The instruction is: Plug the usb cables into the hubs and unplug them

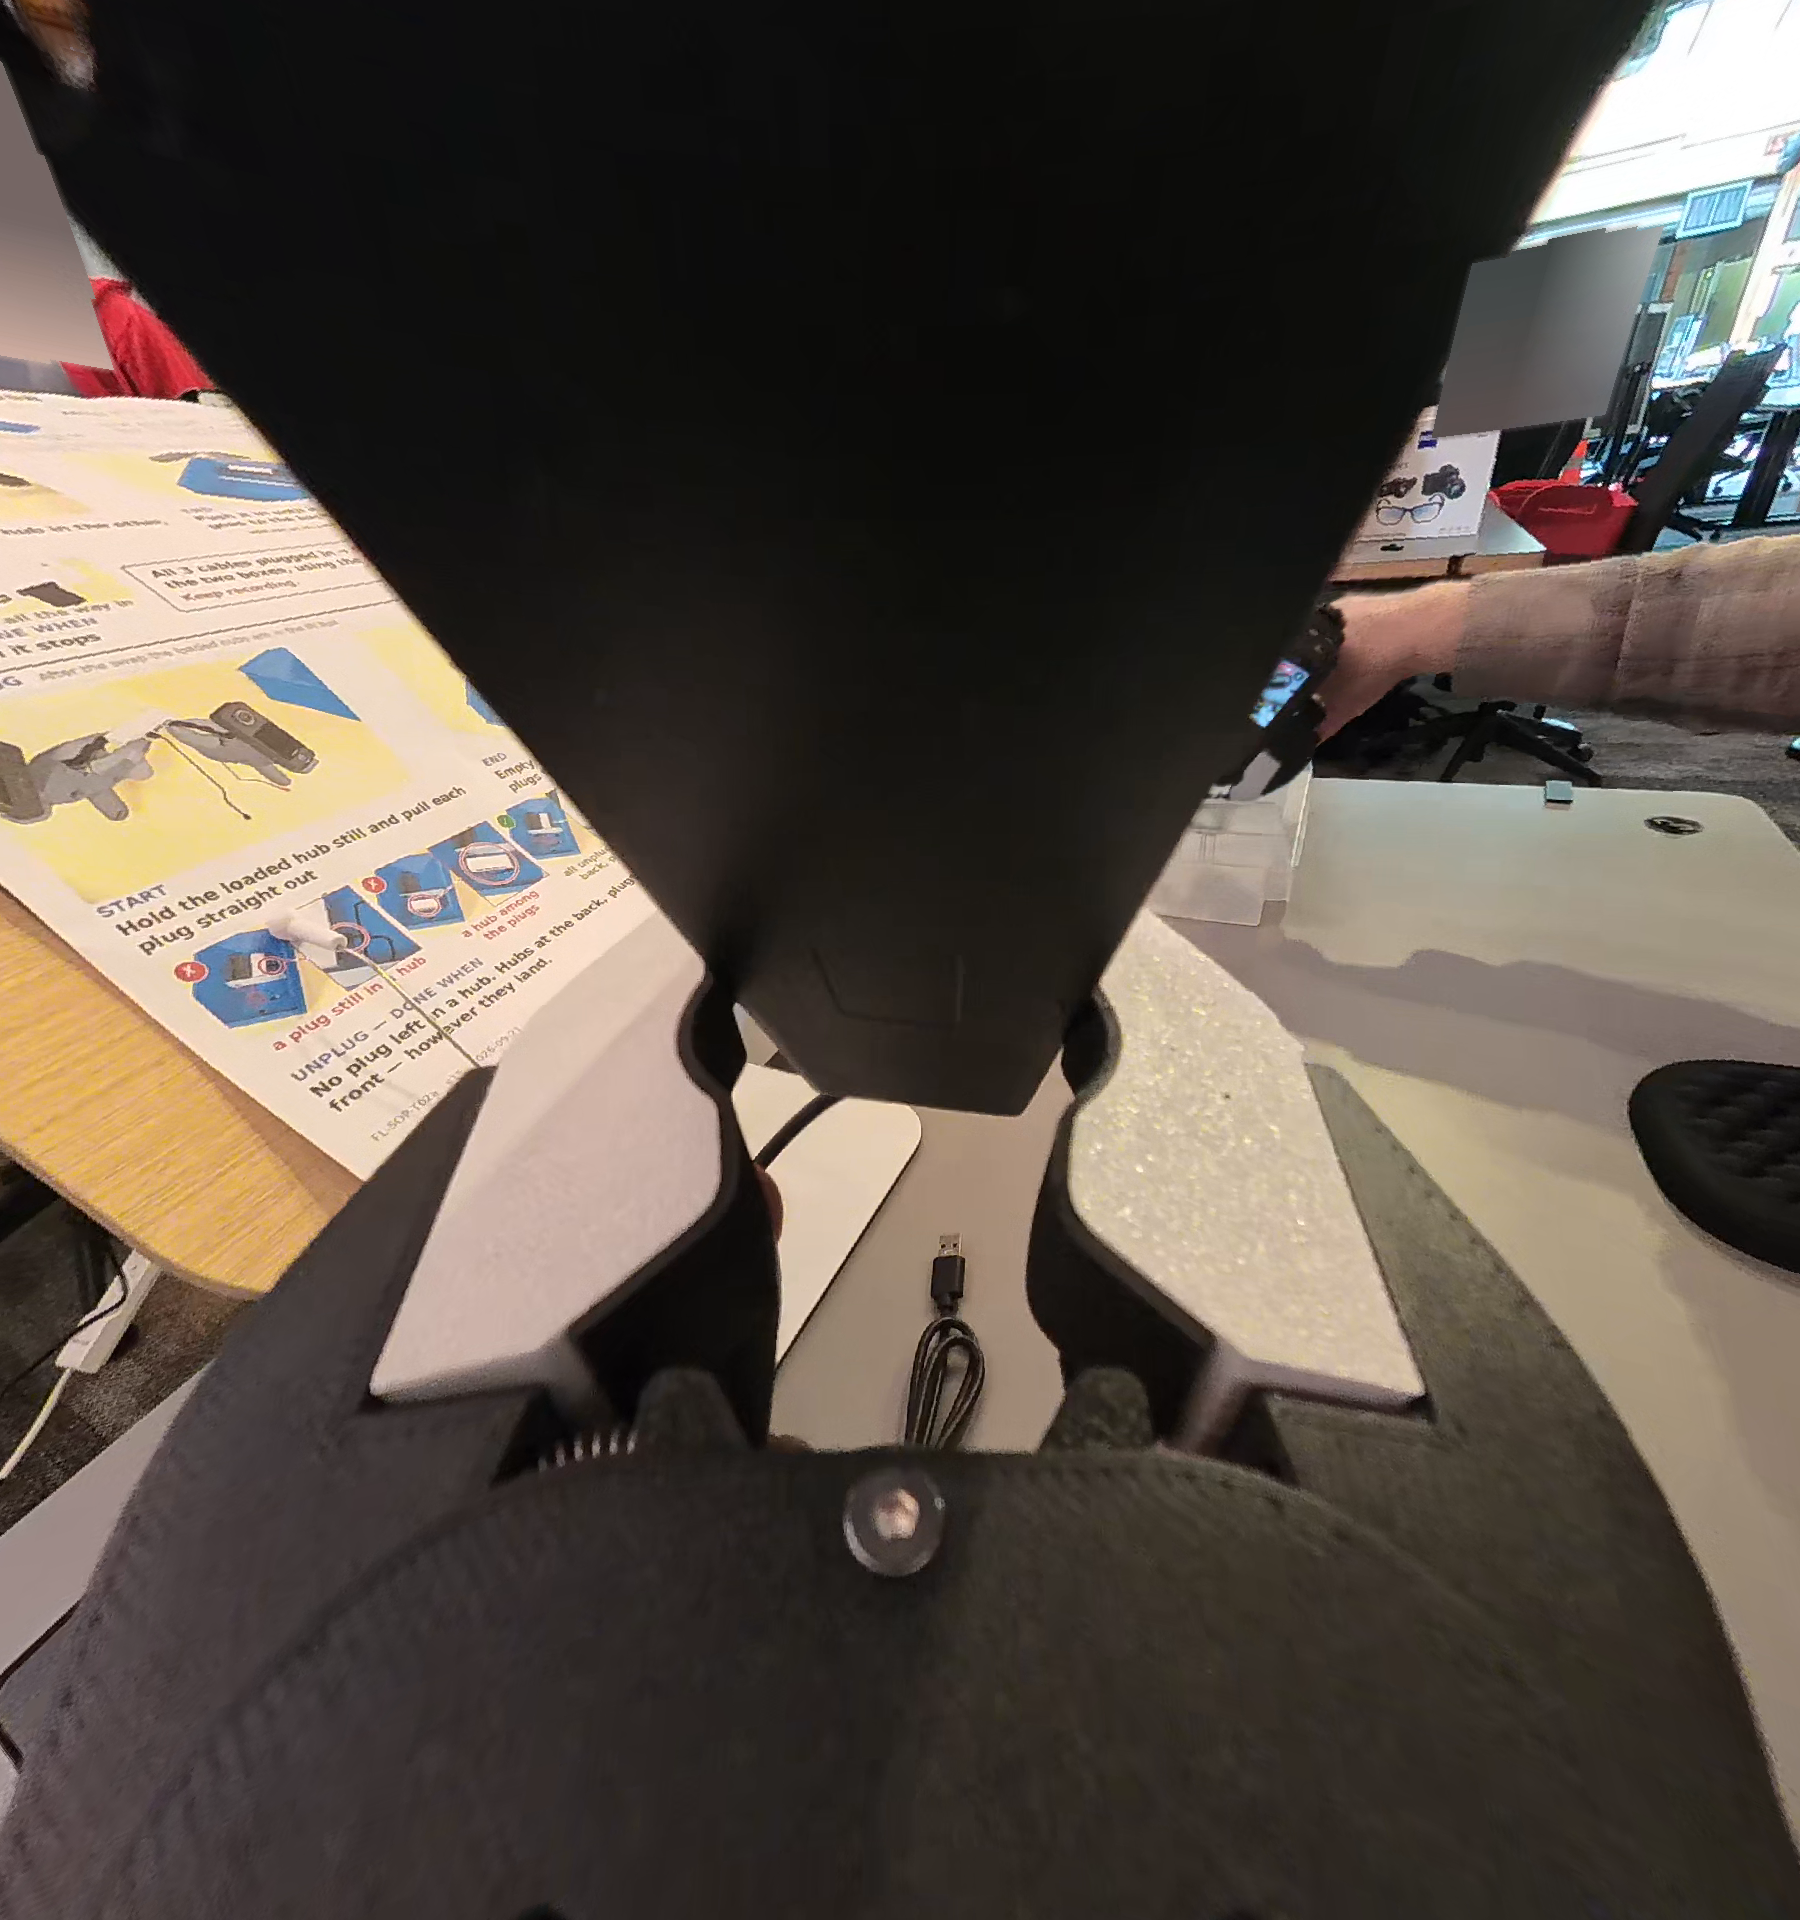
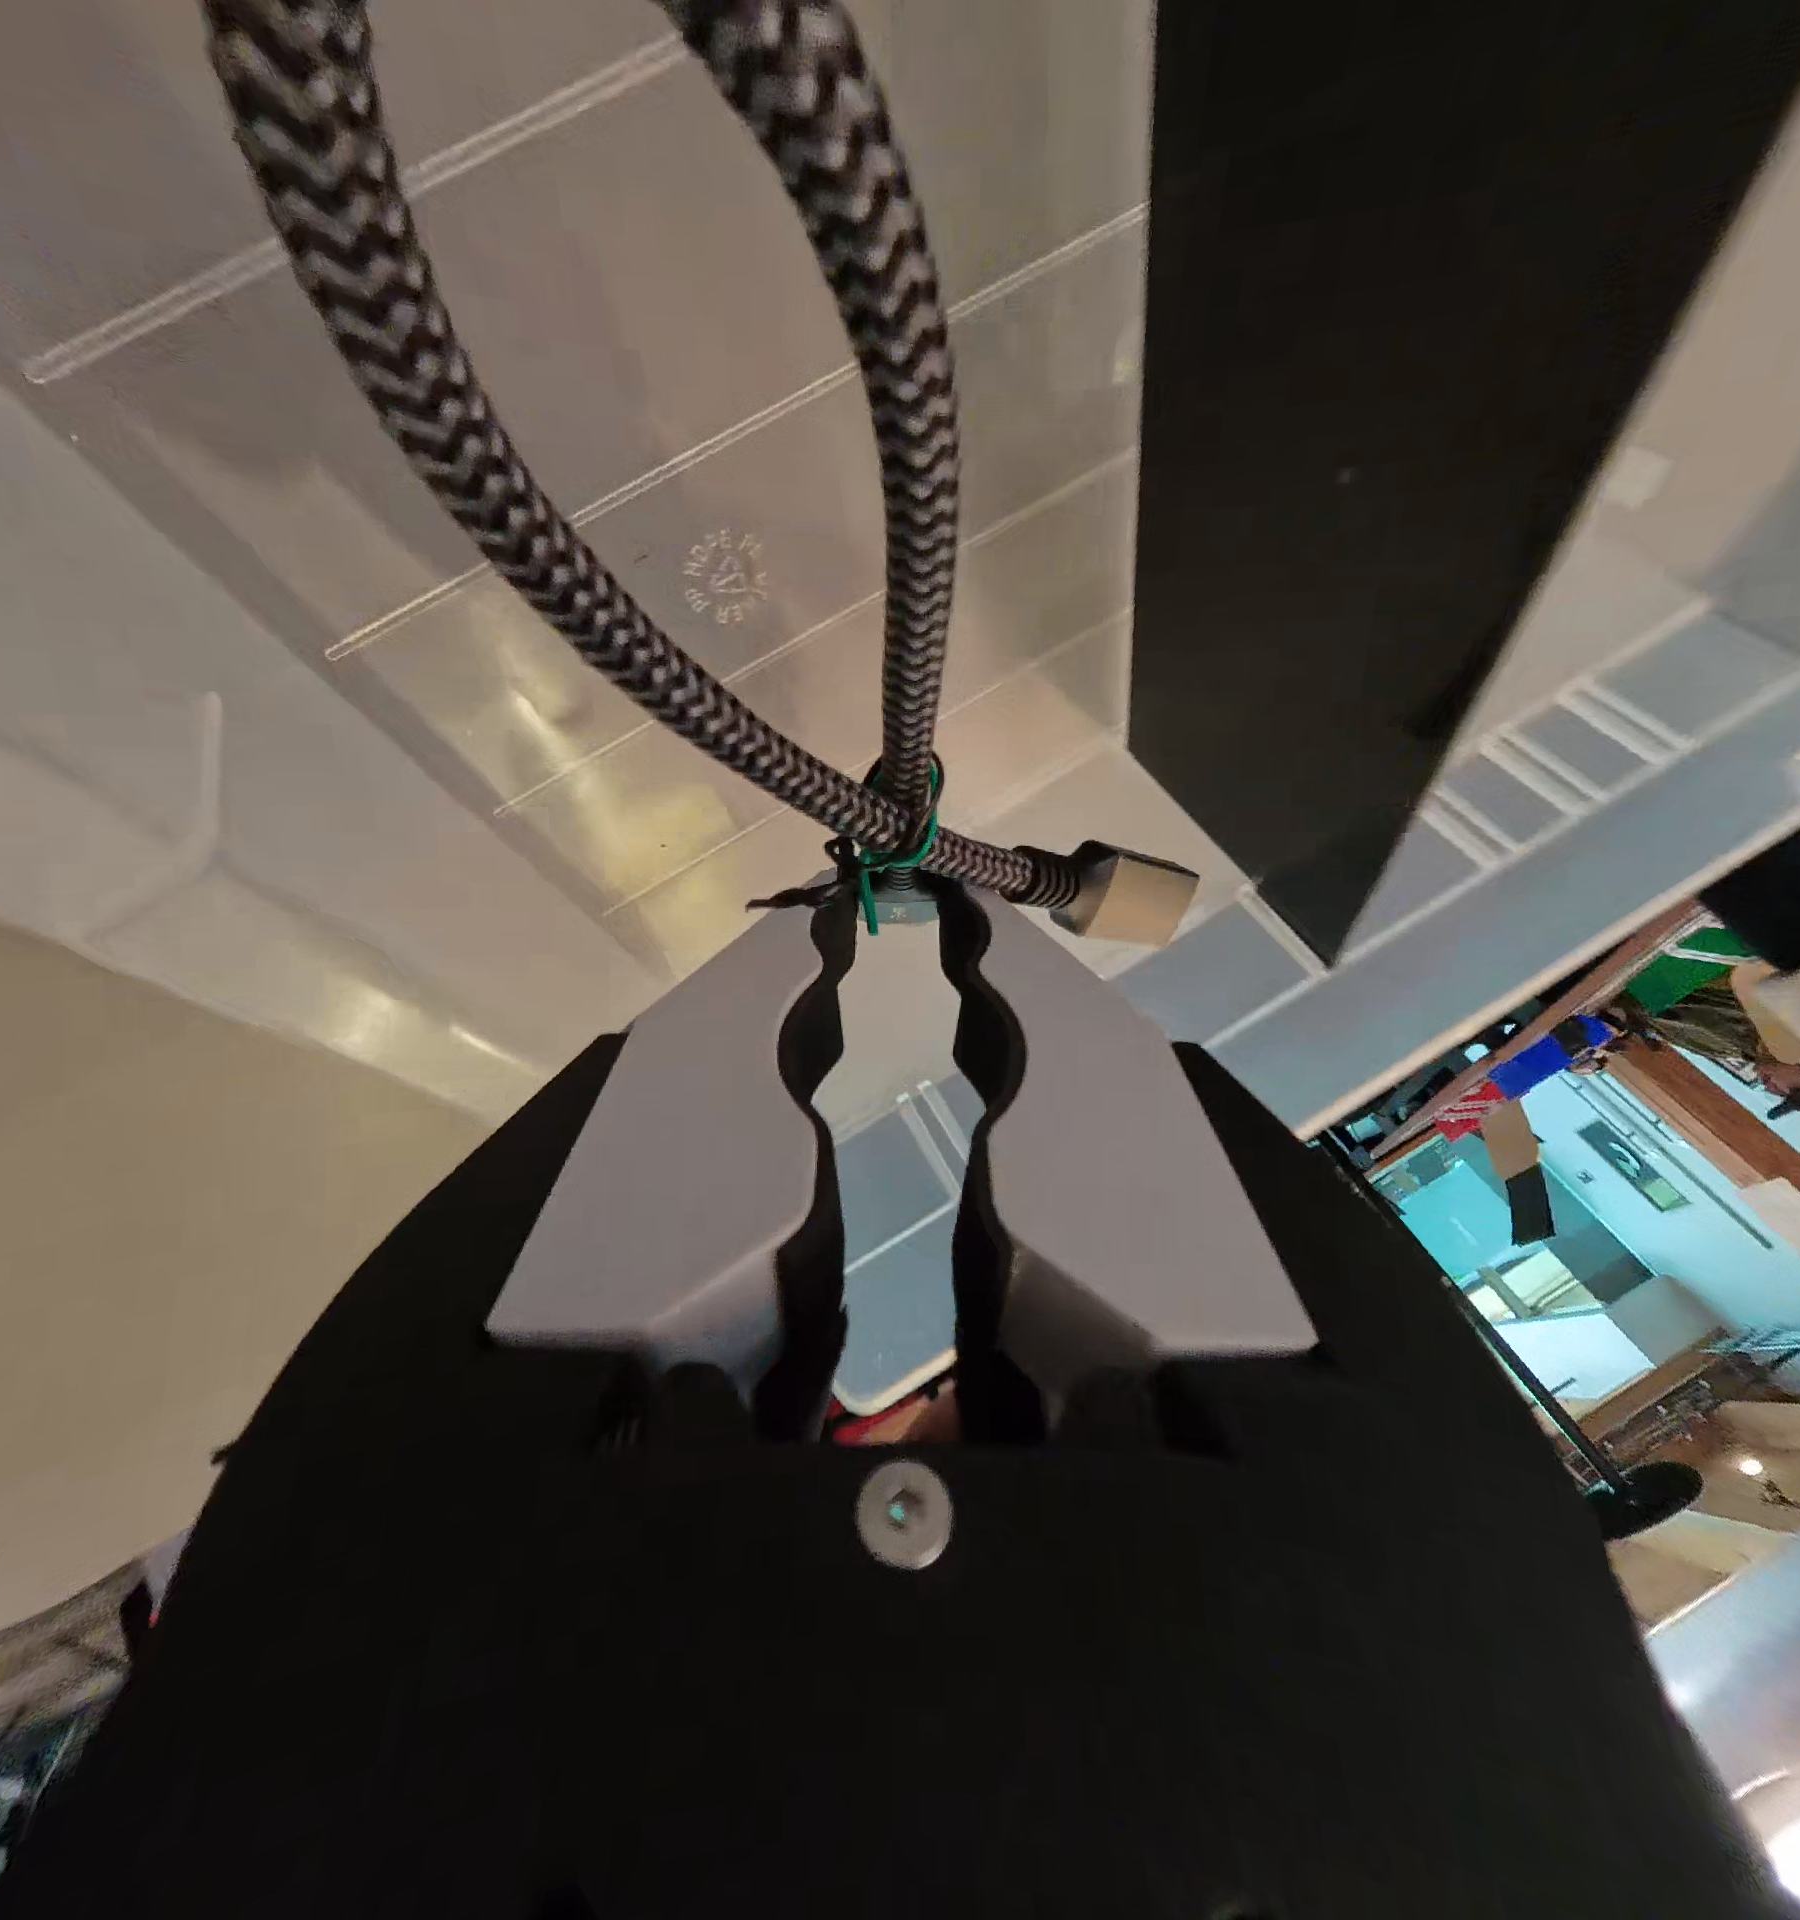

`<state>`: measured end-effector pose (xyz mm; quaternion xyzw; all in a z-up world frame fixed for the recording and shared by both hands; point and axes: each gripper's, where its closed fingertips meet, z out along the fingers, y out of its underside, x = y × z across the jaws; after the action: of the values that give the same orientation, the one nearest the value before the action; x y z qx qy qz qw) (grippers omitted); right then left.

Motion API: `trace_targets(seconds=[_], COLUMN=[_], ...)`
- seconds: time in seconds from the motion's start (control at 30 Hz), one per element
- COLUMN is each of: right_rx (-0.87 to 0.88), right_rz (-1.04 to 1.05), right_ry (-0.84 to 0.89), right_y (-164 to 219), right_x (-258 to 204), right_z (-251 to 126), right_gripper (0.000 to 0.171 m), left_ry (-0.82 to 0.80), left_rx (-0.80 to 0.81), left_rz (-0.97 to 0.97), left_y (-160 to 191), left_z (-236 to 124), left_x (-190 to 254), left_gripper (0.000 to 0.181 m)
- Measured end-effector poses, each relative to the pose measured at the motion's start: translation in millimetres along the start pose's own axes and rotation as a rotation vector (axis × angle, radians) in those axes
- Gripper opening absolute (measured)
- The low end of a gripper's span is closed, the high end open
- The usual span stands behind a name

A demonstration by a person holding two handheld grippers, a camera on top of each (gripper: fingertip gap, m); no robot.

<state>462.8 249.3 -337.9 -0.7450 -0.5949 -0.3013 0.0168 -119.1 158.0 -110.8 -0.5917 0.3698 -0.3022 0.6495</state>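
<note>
In the left wrist view my left gripper (image 1: 901, 1029) is shut on the narrow lower end of a large black hub (image 1: 823, 468), which fills the upper middle of the view. A thin black USB cable (image 1: 943, 1340) lies coiled on the table below, plug pointing away. In the right wrist view my right gripper (image 2: 901, 925) is shut on a small grey plug (image 2: 901, 912) of a black-and-grey braided cable (image 2: 439, 436). The cable loops upward and is bound by a green tie (image 2: 901, 831). Its other grey plug (image 2: 1124, 894) sticks out to the right. The black hub (image 2: 1447, 416) is at the upper right.
A printed instruction sheet (image 1: 200, 748) lies on a wooden board at the left. A clear plastic box (image 1: 1228, 862), a white foam pad (image 1: 1197, 1143) and a black mat (image 1: 1758, 1164) are on the white table. A sleeved arm (image 1: 1654, 634) reaches in from the right. A clear bin (image 2: 563, 468) fills the right wrist view. Across from one pair of fingers to the other is roughly 65 centimeters.
</note>
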Motion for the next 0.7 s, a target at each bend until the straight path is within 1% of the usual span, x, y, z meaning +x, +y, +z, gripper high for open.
trace_targets(seconds=[0.07,0.2,0.3,0.4,0.43,0.53,0.63,0.7], right_rx=[-0.022,-0.013,0.018,0.039,0.045,0.041,0.052,0.059], right_rz=[-0.019,-0.024,-0.001,0.018,0.024,0.041,0.071,0.105], right_ry=[-0.034,-0.108,-0.2,-0.239,-0.247,-0.223,-0.184,-0.138], right_y=[-1.0,-6.6,-11.0,-11.8,-11.9,-8.7,-3.8,2.7], right_x=[-5.0,-11.5,-22.2,-24.7,-24.7,-18.9,-9.7,0.2], right_z=[7.0,11.5,13.0,13.9,13.4,9.8,-4.1,-21.5], right_gripper=[0.014,0.014,0.014,0.015,0.017,0.038,0.046,0.046], left_ry=[0.001,0.006,0.01,0.016,0.018,0.021,0.02,0.023], left_rx=[-0.002,-0.009,-0.014,-0.016,-0.017,-0.019,-0.02,-0.015], left_rz=[0.003,0.002,0.001,0.004,0.004,0.005,0.005,0.005], left_y=[0.4,2.2,3.8,4.2,4.1,4.2,3.5,1.9], left_z=[0.8,2.2,3.5,4.2,4.4,4.9,4.8,4.4], left_x=[0.7,1.6,2.3,3.7,4.2,5.2,5.5,6.4], left_gripper=[0.06,0.06,0.06,0.061,0.061,0.061,0.061,0.061])
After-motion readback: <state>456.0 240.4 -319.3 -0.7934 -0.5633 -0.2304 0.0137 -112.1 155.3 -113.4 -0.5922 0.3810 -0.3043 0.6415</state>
